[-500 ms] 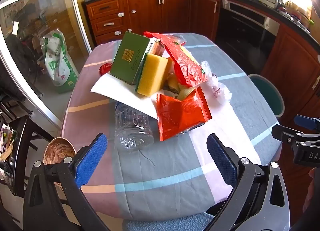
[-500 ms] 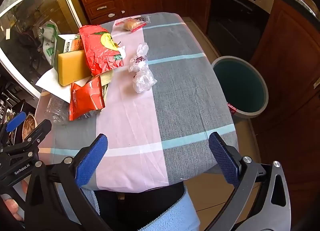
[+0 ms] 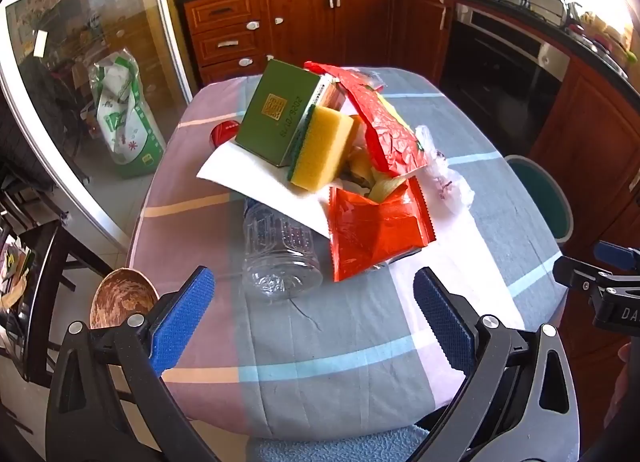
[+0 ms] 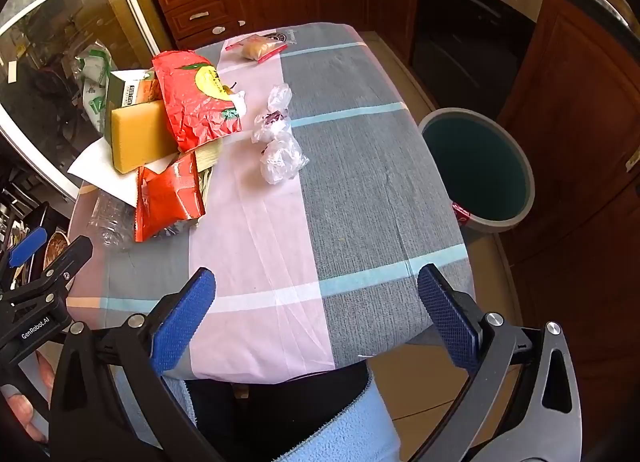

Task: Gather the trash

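Note:
A pile of trash lies on the table's left half: a green box [image 3: 276, 114], a yellow sponge [image 3: 320, 148], a crumpled red wrapper [image 3: 384, 126], an orange-red snack bag [image 3: 372, 230], white paper [image 3: 260, 182] and a clear plastic bottle [image 3: 280, 254]. Crumpled clear plastic [image 4: 280, 150] lies beside the pile. A small packet [image 4: 256, 47] lies at the far edge. A teal bin [image 4: 476, 166] stands on the floor to the right. My left gripper [image 3: 314, 318] is open and empty, short of the bottle. My right gripper [image 4: 316, 318] is open and empty over the table's near edge.
The table wears a checked pink, grey and blue cloth [image 4: 360, 202]. Wooden kitchen cabinets [image 3: 320, 26] and an oven [image 3: 500, 62] stand behind. A glass sliding door [image 3: 80, 82] is at the left. A brown bowl [image 3: 120, 298] sits low at the table's left.
Both grippers have shifted only slightly; the pile looks a little closer in the left wrist view. Nothing was picked up or let go.

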Available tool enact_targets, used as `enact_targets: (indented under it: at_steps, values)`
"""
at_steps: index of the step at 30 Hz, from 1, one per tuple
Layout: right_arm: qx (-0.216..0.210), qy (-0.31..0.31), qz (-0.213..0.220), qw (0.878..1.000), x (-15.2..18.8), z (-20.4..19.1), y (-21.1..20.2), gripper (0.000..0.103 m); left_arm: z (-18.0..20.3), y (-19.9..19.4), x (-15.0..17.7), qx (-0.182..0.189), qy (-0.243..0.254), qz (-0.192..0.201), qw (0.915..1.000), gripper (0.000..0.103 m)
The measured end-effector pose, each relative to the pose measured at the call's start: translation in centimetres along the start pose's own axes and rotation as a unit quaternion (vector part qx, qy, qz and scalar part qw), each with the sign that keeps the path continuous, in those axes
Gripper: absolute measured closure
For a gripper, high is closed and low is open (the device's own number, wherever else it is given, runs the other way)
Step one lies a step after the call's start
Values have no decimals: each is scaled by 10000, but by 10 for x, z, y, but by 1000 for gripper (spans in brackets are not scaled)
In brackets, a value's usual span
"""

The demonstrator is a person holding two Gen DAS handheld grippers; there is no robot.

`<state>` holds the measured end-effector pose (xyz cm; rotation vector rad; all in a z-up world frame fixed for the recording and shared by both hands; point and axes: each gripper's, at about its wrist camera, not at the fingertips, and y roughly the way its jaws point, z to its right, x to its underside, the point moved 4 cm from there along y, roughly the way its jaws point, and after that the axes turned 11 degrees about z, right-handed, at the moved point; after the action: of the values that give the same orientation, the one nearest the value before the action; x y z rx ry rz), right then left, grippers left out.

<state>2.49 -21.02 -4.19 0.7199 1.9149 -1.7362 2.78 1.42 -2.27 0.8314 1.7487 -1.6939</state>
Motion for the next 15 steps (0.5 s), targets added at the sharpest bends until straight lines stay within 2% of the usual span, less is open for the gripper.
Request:
enact_targets:
  at_steps: [6, 15]
  values:
    - [5, 13, -62, 10000, 1, 0, 2, 6, -3, 4, 6, -5, -134, -20, 9999, 4]
    - [5, 9, -110, 9999, 1, -1, 4, 6, -2, 7, 9, -4, -56, -45, 10000, 4]
